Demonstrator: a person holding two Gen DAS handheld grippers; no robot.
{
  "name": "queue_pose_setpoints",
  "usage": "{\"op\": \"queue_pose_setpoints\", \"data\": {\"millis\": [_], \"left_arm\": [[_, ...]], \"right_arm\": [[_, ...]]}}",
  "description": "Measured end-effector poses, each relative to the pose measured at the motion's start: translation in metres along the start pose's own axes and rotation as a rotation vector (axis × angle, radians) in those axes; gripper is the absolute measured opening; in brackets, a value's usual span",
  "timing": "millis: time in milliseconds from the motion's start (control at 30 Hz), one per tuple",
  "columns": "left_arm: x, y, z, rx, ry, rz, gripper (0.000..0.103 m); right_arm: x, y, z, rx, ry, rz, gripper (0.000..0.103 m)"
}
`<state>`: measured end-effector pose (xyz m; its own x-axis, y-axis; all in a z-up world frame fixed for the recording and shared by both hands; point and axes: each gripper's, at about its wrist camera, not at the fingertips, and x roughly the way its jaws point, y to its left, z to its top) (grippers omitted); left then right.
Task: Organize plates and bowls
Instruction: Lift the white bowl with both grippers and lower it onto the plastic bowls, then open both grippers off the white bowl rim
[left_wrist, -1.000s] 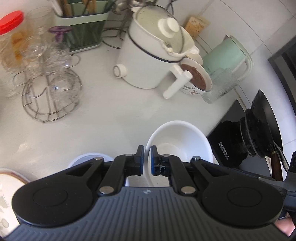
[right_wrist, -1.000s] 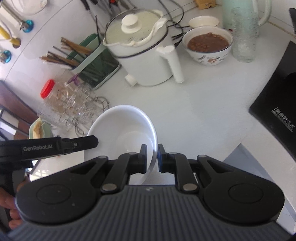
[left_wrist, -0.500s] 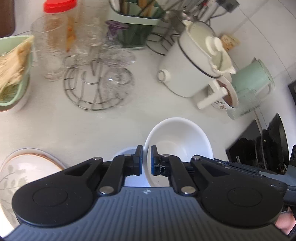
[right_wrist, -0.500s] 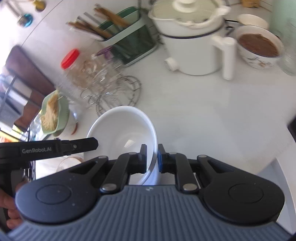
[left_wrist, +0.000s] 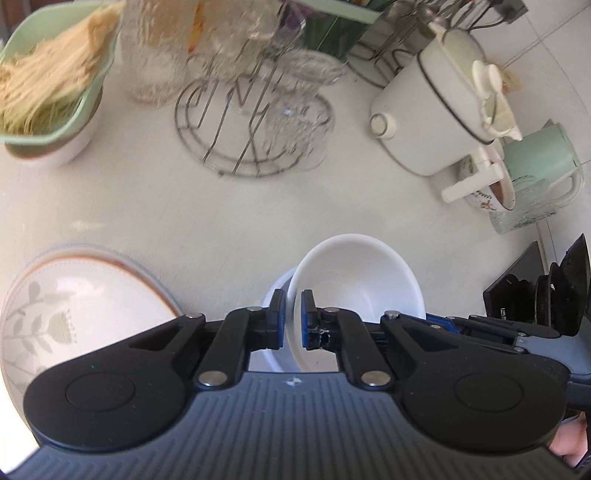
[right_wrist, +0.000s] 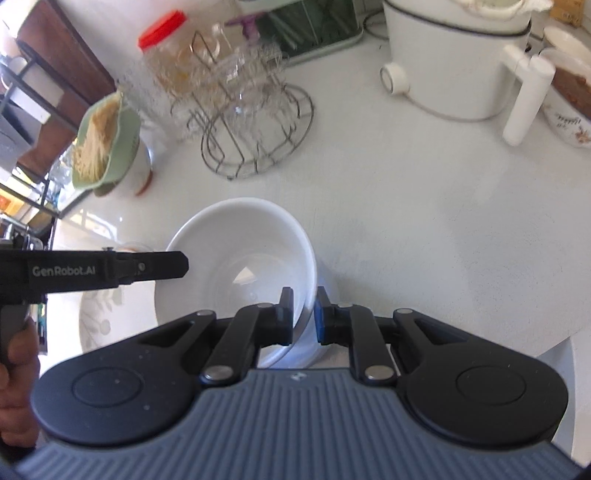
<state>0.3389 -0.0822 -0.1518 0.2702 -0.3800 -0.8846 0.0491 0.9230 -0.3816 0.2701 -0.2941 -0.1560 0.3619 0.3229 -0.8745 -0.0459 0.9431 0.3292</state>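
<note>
Both grippers hold one white bowl (left_wrist: 354, 280) by opposite rims. My left gripper (left_wrist: 293, 319) is shut on its near rim in the left wrist view. My right gripper (right_wrist: 303, 319) is shut on the bowl's (right_wrist: 236, 254) right rim in the right wrist view, where the left gripper's finger (right_wrist: 147, 264) reaches in from the left. A second white bowl (left_wrist: 275, 295) sits just under the held one. A leaf-patterned plate (left_wrist: 74, 295) lies to the left; it also shows in the right wrist view (right_wrist: 107, 314).
A green bowl of noodles (left_wrist: 48, 81) stands at the far left. A wire rack with glasses (left_wrist: 255, 122), a white cooker pot (left_wrist: 436, 110), a mint kettle (left_wrist: 543, 162) and a black stove (left_wrist: 543, 295) surround the white counter (right_wrist: 424, 221).
Both grippers have carried the white bowl leftward along the counter, toward the patterned plate and over the second bowl. Both grips stay shut.
</note>
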Motion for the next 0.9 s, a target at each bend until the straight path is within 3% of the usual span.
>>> {"op": "queue_pose_setpoints", "data": {"millis": [400, 467, 533, 600, 633, 700, 767, 900], "left_arm": [[0.011, 0.008, -0.011, -0.035, 0.024, 0.041, 0.008], [0.012, 0.007, -0.012, -0.03, 0.021, 0.043, 0.008], [0.013, 0.005, -0.012, -0.025, 0.021, 0.05, 0.008], [0.013, 0.005, -0.013, -0.028, 0.017, 0.048, 0.008], [0.013, 0.004, -0.013, -0.028, 0.016, 0.052, 0.009], [0.013, 0.005, -0.014, -0.028, 0.008, 0.061, 0.029], [0.013, 0.006, -0.014, -0.037, -0.002, 0.065, 0.039], [0.019, 0.007, -0.016, -0.044, 0.001, 0.055, 0.039]], "right_arm": [[0.014, 0.003, -0.005, -0.041, 0.027, 0.0, 0.016], [0.013, 0.003, -0.004, -0.049, 0.026, 0.001, 0.021], [0.011, 0.002, -0.003, -0.048, 0.02, 0.016, 0.041], [0.009, -0.001, -0.003, -0.036, 0.01, 0.025, 0.044], [0.008, -0.003, -0.002, -0.025, 0.0, 0.029, 0.044], [0.008, -0.009, 0.0, 0.003, -0.019, 0.054, 0.043], [0.008, -0.015, 0.002, 0.026, -0.033, 0.05, 0.042], [0.014, -0.028, 0.005, 0.073, -0.035, 0.063, 0.043]]}}
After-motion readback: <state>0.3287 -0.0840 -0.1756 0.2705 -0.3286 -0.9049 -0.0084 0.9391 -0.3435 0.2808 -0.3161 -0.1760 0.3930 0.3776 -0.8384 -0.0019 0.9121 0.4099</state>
